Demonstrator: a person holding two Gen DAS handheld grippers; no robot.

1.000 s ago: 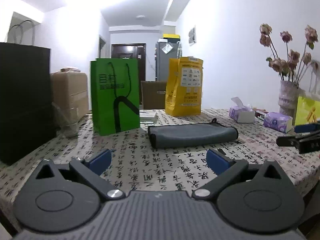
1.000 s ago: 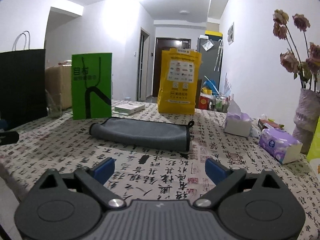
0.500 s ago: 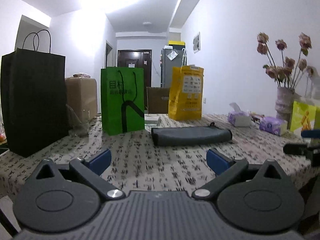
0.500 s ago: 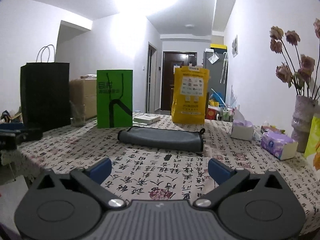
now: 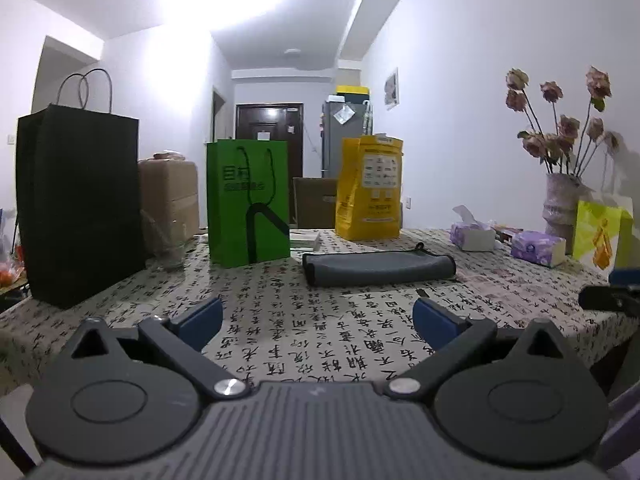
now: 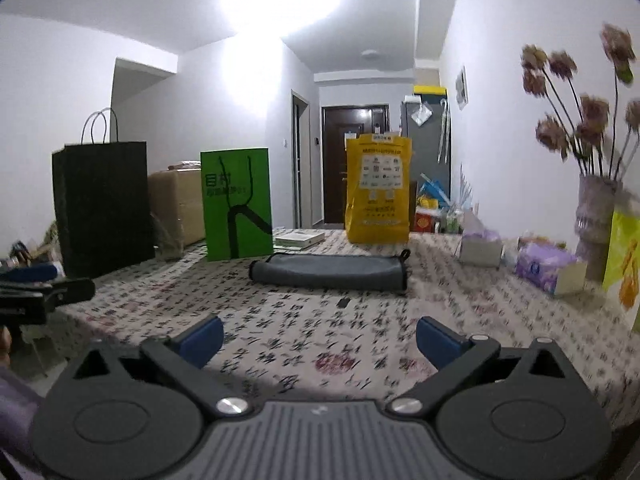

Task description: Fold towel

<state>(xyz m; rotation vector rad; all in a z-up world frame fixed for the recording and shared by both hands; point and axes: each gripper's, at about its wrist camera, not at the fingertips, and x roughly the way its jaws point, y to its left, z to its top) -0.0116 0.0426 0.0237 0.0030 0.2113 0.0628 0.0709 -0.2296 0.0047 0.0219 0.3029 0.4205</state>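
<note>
On the printed tablecloth [image 5: 280, 320] the grey towel [image 5: 378, 268] lies folded at frame centre, so we judge the task done, our left gripper [image 5: 318, 316] and right gripper [image 6: 320, 334] both spread, empty.

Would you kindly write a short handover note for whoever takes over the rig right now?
Left gripper: open, empty, at the near table edge.
Right gripper: open, empty, also short of the towel.
Grey towel: lies as a long folded strip mid-table on the printed tablecloth, in front of the green bag and yellow bag.
Done: the towel appears folded lengthwise.
Left: possibly a further fold; judge whether the strip needs halving.
</note>
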